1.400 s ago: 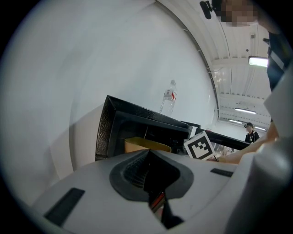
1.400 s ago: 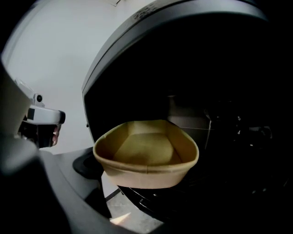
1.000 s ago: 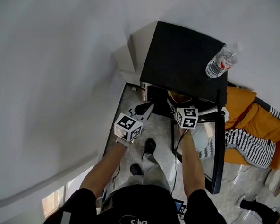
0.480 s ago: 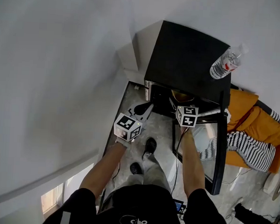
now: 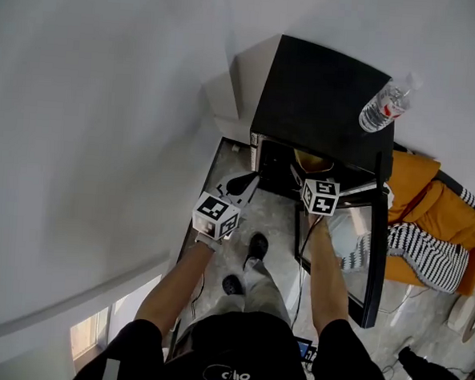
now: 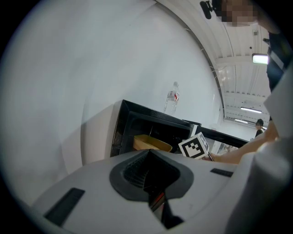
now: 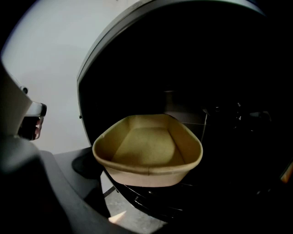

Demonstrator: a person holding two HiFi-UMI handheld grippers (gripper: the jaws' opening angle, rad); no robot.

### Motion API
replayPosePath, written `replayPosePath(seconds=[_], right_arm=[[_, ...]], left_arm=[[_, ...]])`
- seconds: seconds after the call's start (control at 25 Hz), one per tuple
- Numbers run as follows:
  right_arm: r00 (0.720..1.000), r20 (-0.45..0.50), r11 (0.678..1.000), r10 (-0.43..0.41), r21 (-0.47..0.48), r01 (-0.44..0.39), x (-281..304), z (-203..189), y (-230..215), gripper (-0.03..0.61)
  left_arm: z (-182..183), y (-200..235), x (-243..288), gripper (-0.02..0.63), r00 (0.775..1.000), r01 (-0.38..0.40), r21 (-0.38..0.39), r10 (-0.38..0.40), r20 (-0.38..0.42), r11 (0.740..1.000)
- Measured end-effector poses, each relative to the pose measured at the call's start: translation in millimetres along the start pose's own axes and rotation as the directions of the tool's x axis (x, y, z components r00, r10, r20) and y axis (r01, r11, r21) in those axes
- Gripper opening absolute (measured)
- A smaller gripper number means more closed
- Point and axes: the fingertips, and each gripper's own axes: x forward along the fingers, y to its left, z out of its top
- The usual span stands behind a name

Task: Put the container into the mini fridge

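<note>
White walls back the black mini fridge (image 5: pixel 319 94), its door (image 5: pixel 373 234) open. The container (image 7: pixel 149 151) sits on the wire shelf (image 7: pixel 151 201), at 12 o'clock from my right tool (image 5: pixel 301 177), whose jaws are wide and clear of it (placing looks done). My left tool (image 6: pixel 151 183) is closed and empty. Next I'd back out and shut the door.

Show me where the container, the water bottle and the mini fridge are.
container (image 7: pixel 146 153): right gripper view, on its inner floor.
water bottle (image 5: pixel 381 107): head view, on the middle of its body.
mini fridge (image 5: pixel 323 94): head view, on its black top.
</note>
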Motion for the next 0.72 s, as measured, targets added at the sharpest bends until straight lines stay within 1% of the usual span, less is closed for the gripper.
replayPosePath(seconds=[0.12,0.24,0.4,0.72], right_arm=[[1.000,0.004,1.000,0.003,-0.005,-0.003,-4.2,-0.6,2.2,0.554],[1.000,-0.011,1.000,0.001,-0.017,-0.001,-7.3,-3.8,3.7,0.563],[1.000,-0.008,1.000,-0.010,-0.009,0.010,-15.5,-4.8,4.2,0.568],[1.000,0.008,1.000,-0.021,0.009,0.021,-59.4,-10.2,13.7,0.566]], left_arm=[[-0.1,-1.4,-6.2,0.008,1.000,-0.002,0.009,0.002,0.005,1.000],[0.8,-3.5,-13.0,0.008,1.000,-0.007,0.009,0.007,0.005,1.000],[2.0,-7.7,-20.4,0.008,1.000,-0.008,0.013,0.008,0.007,1.000],[8.2,-27.1,-44.1,0.008,1.000,-0.002,0.027,0.001,0.025,1.000]])
